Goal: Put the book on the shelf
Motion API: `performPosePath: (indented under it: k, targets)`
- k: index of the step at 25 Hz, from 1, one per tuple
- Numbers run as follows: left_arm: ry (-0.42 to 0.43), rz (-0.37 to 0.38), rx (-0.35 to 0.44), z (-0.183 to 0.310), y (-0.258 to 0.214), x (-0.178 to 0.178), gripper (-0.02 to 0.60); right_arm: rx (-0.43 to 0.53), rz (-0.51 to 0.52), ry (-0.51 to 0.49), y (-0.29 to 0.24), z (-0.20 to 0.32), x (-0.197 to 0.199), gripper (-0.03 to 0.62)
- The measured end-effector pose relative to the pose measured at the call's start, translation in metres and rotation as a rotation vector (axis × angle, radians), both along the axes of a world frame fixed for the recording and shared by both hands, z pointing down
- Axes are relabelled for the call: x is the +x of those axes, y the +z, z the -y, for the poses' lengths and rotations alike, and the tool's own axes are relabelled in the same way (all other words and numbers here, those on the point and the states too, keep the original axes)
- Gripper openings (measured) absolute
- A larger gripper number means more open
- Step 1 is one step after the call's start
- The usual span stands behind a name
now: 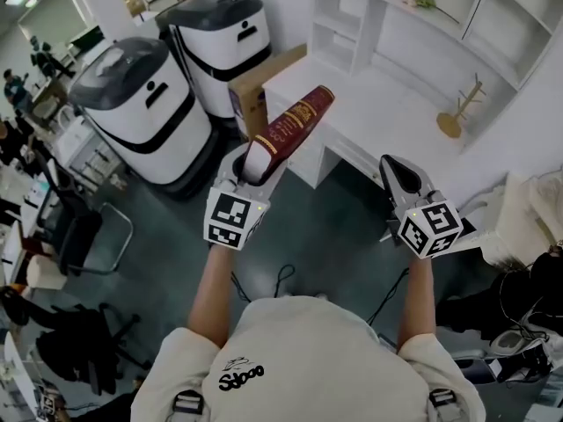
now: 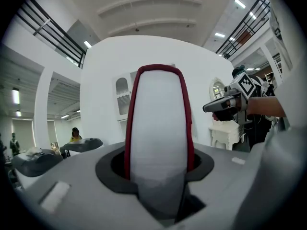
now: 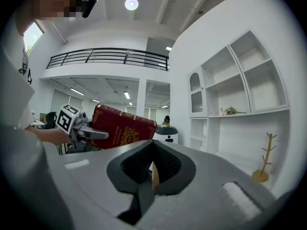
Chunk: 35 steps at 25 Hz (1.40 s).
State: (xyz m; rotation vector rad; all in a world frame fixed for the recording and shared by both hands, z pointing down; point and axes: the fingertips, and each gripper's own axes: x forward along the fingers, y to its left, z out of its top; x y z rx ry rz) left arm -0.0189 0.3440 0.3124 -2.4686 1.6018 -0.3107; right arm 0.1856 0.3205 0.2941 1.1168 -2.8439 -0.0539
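A thick red book (image 1: 295, 121) with gilt print on its spine sticks forward out of my left gripper (image 1: 255, 161), which is shut on its lower end. In the left gripper view the book's white page edge (image 2: 158, 128) fills the space between the jaws. My right gripper (image 1: 400, 178) is held level to the right, apart from the book, its jaws together with nothing between them. The right gripper view shows the book (image 3: 122, 128) off to its left. The white shelf unit (image 1: 352, 16) stands ahead above a white desk (image 1: 378, 104); its compartments (image 3: 240, 80) look bare.
Two white-and-black machines (image 1: 141, 104) (image 1: 220, 42) stand at the left, with a cardboard box (image 1: 259, 82) leaning by the desk. A small wooden stand (image 1: 462, 112) sits on the desk's right end. A plant sprig (image 1: 422, 0) lies on an upper shelf. An office chair (image 1: 79, 236) is at far left.
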Motion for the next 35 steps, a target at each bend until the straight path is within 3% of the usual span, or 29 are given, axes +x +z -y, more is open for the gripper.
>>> performPosePath:
  k: [7, 14, 20, 25, 35]
  targets:
    - [0.020, -0.007, 0.012, 0.003, -0.002, -0.017, 0.238, -0.013, -0.054, 0.020, 0.007, 0.001, -0.022, 0.002]
    - [0.042, -0.020, 0.027, 0.012, 0.002, -0.029, 0.238, -0.039, 0.006, 0.044, 0.010, 0.004, -0.035, 0.001]
    - [0.031, -0.054, -0.015, 0.040, 0.014, -0.036, 0.238, -0.037, 0.011, 0.040, 0.013, 0.024, -0.042, 0.001]
    - [0.019, -0.057, -0.025, 0.086, 0.021, -0.034, 0.238, -0.023, 0.014, 0.037, 0.020, 0.077, -0.040, 0.001]
    - [-0.063, -0.067, -0.031, 0.226, 0.004, -0.031, 0.238, 0.011, 0.023, -0.032, -0.005, 0.250, -0.037, 0.000]
